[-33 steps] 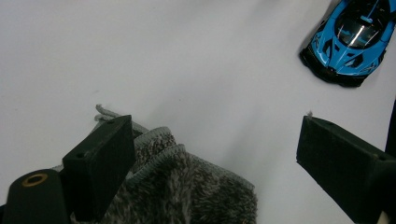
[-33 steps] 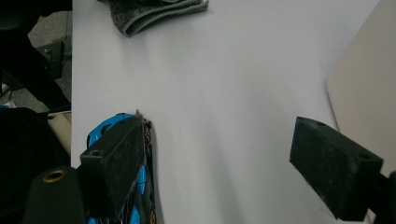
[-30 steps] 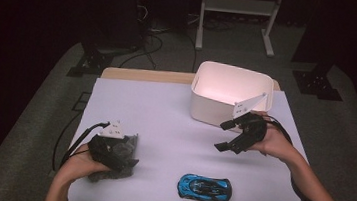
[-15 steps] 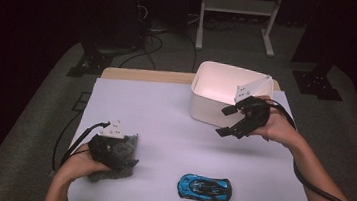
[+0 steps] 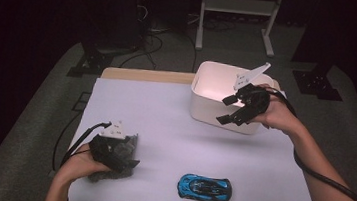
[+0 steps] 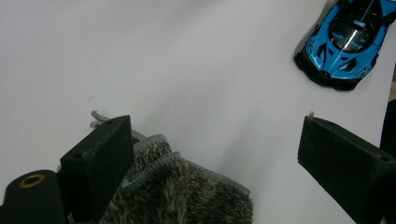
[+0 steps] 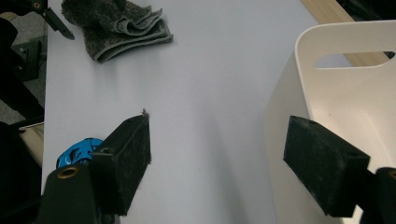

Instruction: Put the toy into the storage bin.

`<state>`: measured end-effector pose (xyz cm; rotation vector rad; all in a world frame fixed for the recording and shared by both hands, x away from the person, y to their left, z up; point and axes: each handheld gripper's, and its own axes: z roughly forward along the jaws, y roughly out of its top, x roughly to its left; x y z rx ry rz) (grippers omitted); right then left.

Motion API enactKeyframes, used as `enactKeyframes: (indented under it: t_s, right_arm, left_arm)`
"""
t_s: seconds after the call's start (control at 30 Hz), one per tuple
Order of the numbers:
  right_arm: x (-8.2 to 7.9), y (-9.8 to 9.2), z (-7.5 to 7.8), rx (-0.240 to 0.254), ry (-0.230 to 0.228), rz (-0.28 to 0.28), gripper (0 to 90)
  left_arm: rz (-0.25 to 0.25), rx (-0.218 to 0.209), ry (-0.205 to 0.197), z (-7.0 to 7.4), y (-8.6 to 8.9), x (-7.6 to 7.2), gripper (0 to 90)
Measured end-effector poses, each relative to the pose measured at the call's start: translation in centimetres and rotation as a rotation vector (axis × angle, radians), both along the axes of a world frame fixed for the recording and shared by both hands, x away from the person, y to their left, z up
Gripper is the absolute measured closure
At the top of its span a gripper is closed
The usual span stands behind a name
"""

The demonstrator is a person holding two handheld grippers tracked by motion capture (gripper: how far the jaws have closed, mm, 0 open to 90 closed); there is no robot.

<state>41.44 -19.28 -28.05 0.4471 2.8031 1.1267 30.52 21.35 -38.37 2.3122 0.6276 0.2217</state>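
1. Left tongs (image 5: pixel 127 161) are sitting low on the tabletop (image 5: pixel 164 124) at the near left, spread wide, pinching nothing.
2. Grey folded cloth (image 5: pixel 120 150) is lying right under the left tongs. In the left gripper view the cloth (image 6: pixel 177 196) is touching the inner face of one jaw and is well clear of the other, so there is no grip yet.
3. Right tongs (image 5: pixel 229 109) are hanging in the air at the front wall of the white bin (image 5: pixel 206 106), tips pointing back toward the near left. The jaws have just been closing a little but are standing wide apart with nothing between them. In the right gripper view the bin wall (image 7: pixel 299 140) is sitting just beside one jaw.
4. Blue toy car (image 5: pixel 204 187) is lying near the front edge, between the two tongs, long axis running left-right along that edge.
5. Key relation: the car is lying to the right of the left tongs, near, and below and near-left of the right tongs, well apart. In the left gripper view the car (image 6: pixel 345 42) is ahead and off to one side.
6. Judgement: the left tongs are nearer the cloth and the car. The right tongs look set to come back down for the car, needing jaws across its short width. The bin is probably the drop spot.
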Motion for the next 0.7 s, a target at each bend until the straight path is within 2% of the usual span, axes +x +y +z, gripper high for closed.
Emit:
enactKeyframes:
  t_s: [0.17,0.23,0.47,0.53,0.7]
  right_arm:
    - [1.0,0.2,0.2,-0.024,-0.002,-0.006,23.2]
    - [1.6,0.3,0.2,-0.039,0.002,-0.015,23.8]
    - [3.8,0.3,-0.4,-0.058,0.017,-0.035,26.1]
    - [4.3,0.4,-0.6,-0.066,0.021,-0.037,30.5]
    - [5.3,0.4,-1.2,-0.075,0.029,-0.045,34.5]
  left_arm:
    - [0.0,-0.013,0.004,0.0,0.0,0.0,10.0]
    - [0.001,-0.004,0.0,0.0,0.1,0.1,10.0]
    - [0.005,-0.008,0.003,-0.1,0.1,0.1,10.1]
    - [0.011,-0.006,0.006,-0.2,0.2,0.0,10.0]
    - [0.017,-0.001,0.014,-0.4,0.4,-0.1,10.0]
